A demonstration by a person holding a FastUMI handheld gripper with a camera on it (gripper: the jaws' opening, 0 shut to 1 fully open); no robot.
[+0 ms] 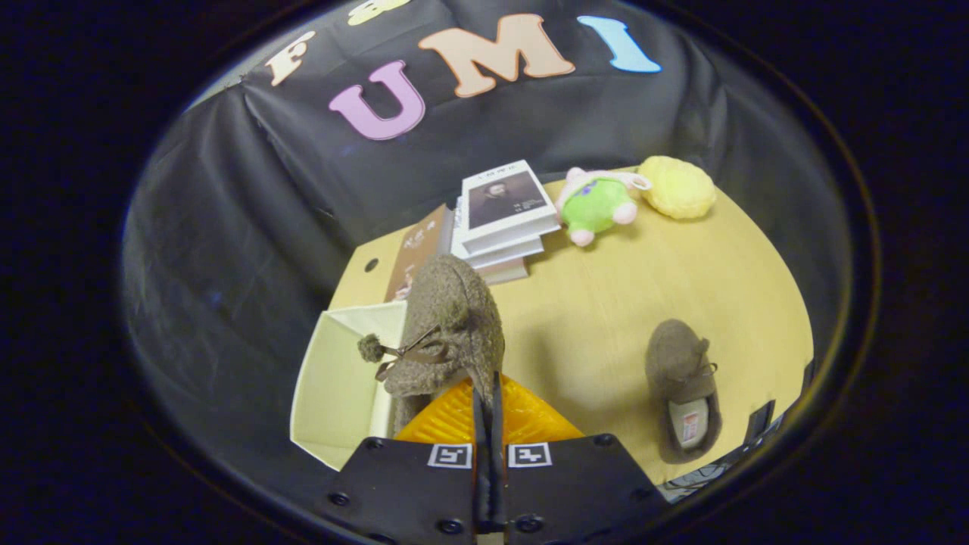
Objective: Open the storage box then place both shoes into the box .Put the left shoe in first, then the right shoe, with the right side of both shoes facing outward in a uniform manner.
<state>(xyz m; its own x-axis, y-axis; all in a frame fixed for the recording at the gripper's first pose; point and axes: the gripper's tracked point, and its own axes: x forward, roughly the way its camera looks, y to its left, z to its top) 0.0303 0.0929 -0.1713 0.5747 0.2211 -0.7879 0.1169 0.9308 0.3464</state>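
Observation:
A fuzzy brown-grey shoe [448, 333] with a pompom lace hangs toe-up just ahead of my fingers, above the near right corner of the open cream storage box [333, 378]. My gripper [488, 393] is shut on the shoe's heel rim, fingers pressed almost together. The second matching shoe [683, 386] lies flat on the wooden table [606, 303] off to the right, its opening toward me and its insole label showing. The box's inside looks bare where I can see it; the held shoe hides its right part.
A stack of white books [503, 216] and a brown book [416, 253] lie beyond the box. A green and pink plush toy [598, 204] and a yellow plush ball [677, 185] sit at the table's far side. Black cloth walls close in behind and left.

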